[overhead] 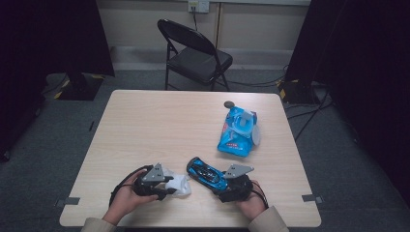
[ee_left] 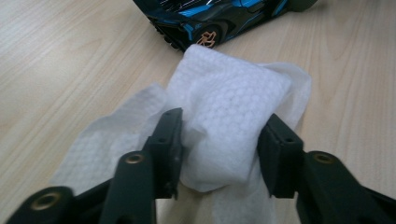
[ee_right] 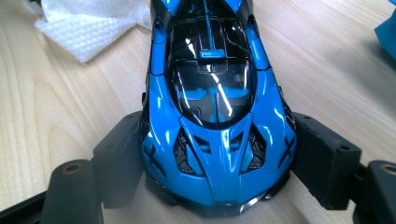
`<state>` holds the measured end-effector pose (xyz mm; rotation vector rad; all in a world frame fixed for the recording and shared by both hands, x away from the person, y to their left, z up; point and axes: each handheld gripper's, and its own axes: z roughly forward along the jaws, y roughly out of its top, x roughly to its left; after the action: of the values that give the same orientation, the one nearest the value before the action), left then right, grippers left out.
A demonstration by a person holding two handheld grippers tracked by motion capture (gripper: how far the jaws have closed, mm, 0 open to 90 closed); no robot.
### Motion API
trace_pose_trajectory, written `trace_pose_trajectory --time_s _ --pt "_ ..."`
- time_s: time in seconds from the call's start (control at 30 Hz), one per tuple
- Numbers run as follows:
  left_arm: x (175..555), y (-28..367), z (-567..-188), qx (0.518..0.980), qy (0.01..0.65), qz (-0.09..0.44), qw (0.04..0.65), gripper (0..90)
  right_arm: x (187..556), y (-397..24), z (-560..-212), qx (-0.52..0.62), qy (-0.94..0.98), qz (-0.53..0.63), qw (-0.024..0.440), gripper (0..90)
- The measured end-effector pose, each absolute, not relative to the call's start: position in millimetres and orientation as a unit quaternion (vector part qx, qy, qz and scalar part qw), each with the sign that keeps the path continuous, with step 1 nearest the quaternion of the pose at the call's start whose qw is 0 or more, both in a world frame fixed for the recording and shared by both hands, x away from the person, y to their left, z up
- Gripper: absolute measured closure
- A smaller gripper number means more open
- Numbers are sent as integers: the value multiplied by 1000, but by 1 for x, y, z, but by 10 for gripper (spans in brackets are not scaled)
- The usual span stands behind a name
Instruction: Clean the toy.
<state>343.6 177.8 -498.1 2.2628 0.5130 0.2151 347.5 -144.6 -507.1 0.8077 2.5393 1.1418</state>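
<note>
The right gripper (ee_right: 219,158) has its fingers clamped on the shiny blue toy car (ee_right: 215,107). The left gripper (ee_left: 224,149) has its fingers squeezed on the soft white wipe (ee_left: 229,107), right beside the car on the desk (overhead: 159,125). The wiping looks not yet begun.

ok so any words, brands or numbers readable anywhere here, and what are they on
Blue wipes pack: red and white printing on its front, too small and blurred to read.
Blue toy car: a small light badge behind the cabin roof, blurred, unreadable.
White wipe: embossed dots, no text.
Wall socket: no legible marking.
Nothing here can be quoted as readable text.
</note>
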Motion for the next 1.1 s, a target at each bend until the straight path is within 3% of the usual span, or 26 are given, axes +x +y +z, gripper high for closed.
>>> trace_pose_trajectory --time_s 0.27,0.4,0.8,1.1 --pt "342 174 -494 903 198 101 366 755 347 -145 -507 277 869 391 121 246" --pt "341 173 -493 900 213 97 368 799 347 -145 -507 277 869 391 121 246" --pt "343 188 -465 858 247 71 444 813 347 -145 -507 277 870 391 121 246" --pt "339 157 -455 861 212 67 458 811 347 -145 -507 276 870 391 121 248"
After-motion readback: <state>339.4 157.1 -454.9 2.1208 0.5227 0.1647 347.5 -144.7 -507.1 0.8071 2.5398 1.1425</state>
